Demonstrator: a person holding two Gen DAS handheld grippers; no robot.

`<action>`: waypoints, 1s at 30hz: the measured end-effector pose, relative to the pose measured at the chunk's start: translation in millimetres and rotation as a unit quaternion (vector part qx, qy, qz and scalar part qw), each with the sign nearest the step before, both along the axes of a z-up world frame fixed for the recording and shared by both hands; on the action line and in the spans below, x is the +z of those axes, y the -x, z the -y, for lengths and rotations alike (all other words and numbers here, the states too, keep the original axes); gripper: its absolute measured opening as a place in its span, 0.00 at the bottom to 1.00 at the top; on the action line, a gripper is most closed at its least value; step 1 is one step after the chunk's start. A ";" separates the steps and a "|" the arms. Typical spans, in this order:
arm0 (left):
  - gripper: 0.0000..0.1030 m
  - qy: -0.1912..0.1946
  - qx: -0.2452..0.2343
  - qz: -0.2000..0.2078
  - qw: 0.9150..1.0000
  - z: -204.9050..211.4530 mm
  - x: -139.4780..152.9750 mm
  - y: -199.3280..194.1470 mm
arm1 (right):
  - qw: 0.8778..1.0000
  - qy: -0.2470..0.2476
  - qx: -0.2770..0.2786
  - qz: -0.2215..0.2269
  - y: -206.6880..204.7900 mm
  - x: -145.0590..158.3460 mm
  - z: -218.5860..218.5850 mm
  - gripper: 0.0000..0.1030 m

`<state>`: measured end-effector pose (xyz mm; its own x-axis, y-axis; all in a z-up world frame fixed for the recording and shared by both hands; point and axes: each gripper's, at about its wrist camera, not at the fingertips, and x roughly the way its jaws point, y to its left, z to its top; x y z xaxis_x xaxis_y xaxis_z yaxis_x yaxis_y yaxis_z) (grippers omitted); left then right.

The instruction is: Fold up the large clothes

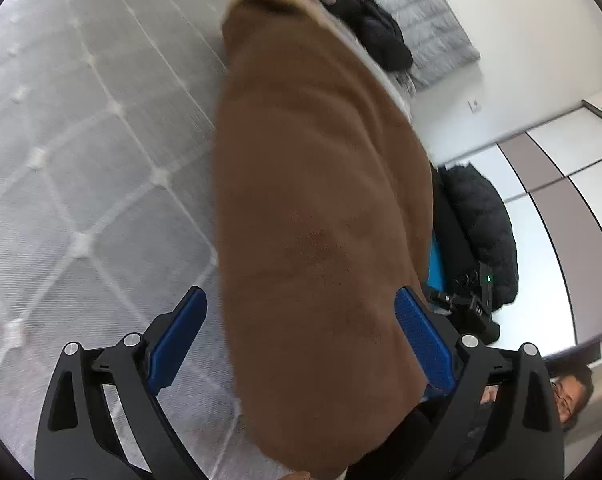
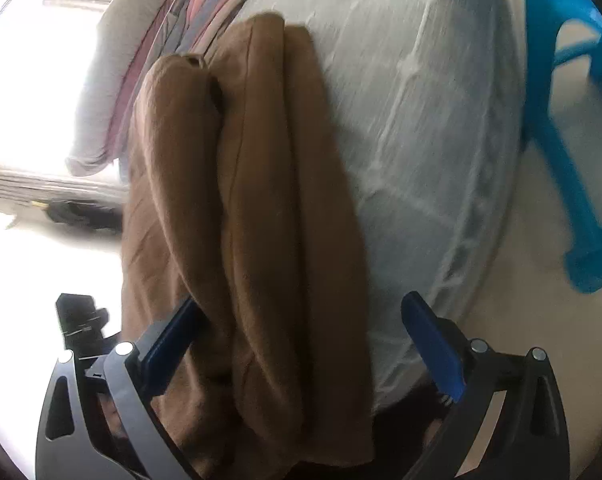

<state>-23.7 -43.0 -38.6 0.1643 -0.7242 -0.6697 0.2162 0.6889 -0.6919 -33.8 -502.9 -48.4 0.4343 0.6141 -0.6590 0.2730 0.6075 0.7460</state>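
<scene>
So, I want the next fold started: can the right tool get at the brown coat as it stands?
Probably yes: the right tool is open with the brown coat lying between its fingers, nothing in between.

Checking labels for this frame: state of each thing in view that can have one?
brown coat: folded into thick layers, lying on the mattress, passing between both grippers' open jaws
left gripper: open
right gripper: open
mattress: still in its clear plastic wrap
black jacket: crumpled, unfolded
striped clothes: piled at the mattress edge
blue stool: upright on the floor
</scene>
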 end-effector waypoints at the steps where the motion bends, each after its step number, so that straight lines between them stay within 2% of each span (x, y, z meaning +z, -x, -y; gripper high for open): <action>1: 0.89 0.001 -0.006 -0.010 1.000 6.6 -5.9 -0.5 | 1.000 -0.018 0.012 -0.004 -1.6 -2.6 -2.5 0.93; 6: 0.89 -0.003 -0.005 -0.030 1.000 23.8 -15.0 -1.6 | 0.995 -0.079 0.059 0.017 -8.7 -1.0 -12.8 0.93; 9: 0.89 -0.020 -0.030 -0.032 0.999 31.8 -24.5 -5.7 | 0.994 -0.079 0.067 0.036 -9.1 6.9 -18.2 0.87; 10: 0.88 -0.015 -0.031 -0.037 0.999 32.1 -27.2 -7.1 | 0.994 -0.072 0.068 0.038 -8.5 9.5 -20.4 0.79; 11: 0.81 -0.006 -0.031 -0.042 0.999 32.2 -29.6 -7.3 | 0.995 -0.059 0.069 0.039 -7.5 11.9 -21.8 0.57; 12: 0.78 -0.007 -0.032 -0.041 0.999 33.2 -29.4 -6.7 | 0.995 -0.056 0.066 0.041 -5.0 14.2 -23.4 0.53; 14: 0.64 -0.026 -0.034 -0.027 0.999 38.1 -21.5 -2.5 | 0.995 -0.061 0.061 0.050 -2.3 19.9 -26.6 0.45; 17: 0.48 -0.054 -0.046 0.008 0.997 44.2 6.4 1.5 | 0.994 -0.055 0.064 0.074 -2.0 43.4 -40.8 0.43; 21: 0.45 -0.073 -0.034 0.054 0.995 32.0 46.3 2.0 | 0.987 -0.056 0.096 0.113 -4.8 79.4 -77.7 0.43; 24: 0.45 -0.088 -0.021 0.073 0.993 0.8 74.5 9.5 | 0.982 -0.065 0.133 0.119 -6.3 85.6 -112.8 0.44; 27: 0.45 -0.113 -0.023 0.068 0.991 -28.8 70.8 29.7 | 0.977 -0.073 0.180 0.085 -4.1 69.5 -158.4 0.50; 28: 0.46 -0.121 -0.030 0.056 0.991 -37.7 60.3 31.4 | 0.976 -0.068 0.193 0.068 -4.4 62.7 -167.1 0.60; 29: 0.49 -0.125 -0.037 0.038 0.991 -46.0 47.1 35.6 | 0.975 -0.053 0.211 0.037 -3.5 49.3 -180.3 0.70; 30: 0.52 -0.122 -0.036 0.016 0.992 -55.3 27.4 39.8 | 0.976 -0.007 0.218 0.005 -2.8 41.8 -187.4 0.70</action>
